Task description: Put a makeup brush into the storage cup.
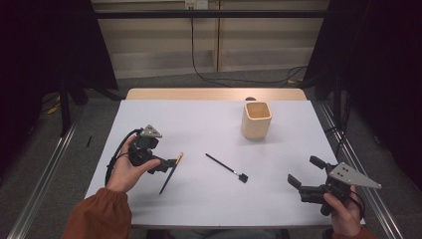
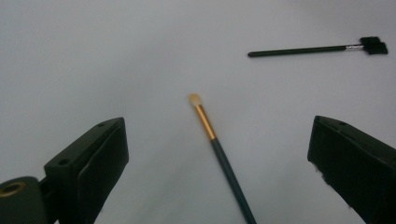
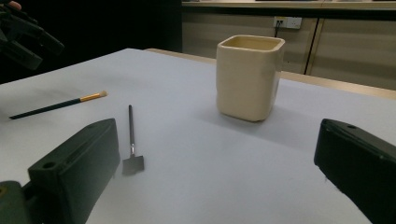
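white table (image 1: 209,199), cream cup (image 1: 257,120) at about 1 o'clock from its middle. left gripper (image 1: 170,163) at 9 o'clock, jaws wide apart, holding nothing, hovering over the gold-banded brush (image 1: 171,172), which lies flat between them. right gripper (image 1: 304,176) at 4 o'clock, jaws wide apart, empty. small black brush (image 1: 226,168) lies mid-table, well apart from both.

Dim, soft overhead light; faint shadows on the table (image 1: 214,199) (near jaws blurred), dark surroundings
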A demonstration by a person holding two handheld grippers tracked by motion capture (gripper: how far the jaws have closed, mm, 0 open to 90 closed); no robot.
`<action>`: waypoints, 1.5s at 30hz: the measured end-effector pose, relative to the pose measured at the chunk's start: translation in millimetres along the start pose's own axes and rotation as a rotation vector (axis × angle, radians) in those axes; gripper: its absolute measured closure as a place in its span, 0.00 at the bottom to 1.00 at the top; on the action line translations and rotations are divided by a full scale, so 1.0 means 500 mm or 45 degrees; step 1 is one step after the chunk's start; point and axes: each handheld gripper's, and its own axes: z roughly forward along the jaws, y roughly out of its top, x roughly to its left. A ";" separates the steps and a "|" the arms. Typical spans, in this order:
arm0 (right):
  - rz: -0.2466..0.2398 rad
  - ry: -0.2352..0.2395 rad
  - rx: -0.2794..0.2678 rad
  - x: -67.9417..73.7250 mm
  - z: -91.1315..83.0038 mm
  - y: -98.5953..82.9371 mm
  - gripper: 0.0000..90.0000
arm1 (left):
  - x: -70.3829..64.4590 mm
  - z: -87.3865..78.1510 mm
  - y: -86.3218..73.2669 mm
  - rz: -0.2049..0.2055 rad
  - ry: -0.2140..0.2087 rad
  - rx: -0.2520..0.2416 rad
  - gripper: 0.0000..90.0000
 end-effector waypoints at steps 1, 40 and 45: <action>0.001 0.001 0.000 0.000 0.000 0.000 0.00 | 0.003 0.002 0.000 0.006 -0.005 0.024 0.06; -0.005 0.013 0.014 0.002 0.003 -0.001 0.00 | 0.002 0.082 -0.006 -0.099 -0.104 0.516 0.43; -0.007 0.016 0.017 0.002 0.003 -0.001 0.00 | -0.002 0.094 -0.006 -0.128 -0.085 0.551 0.54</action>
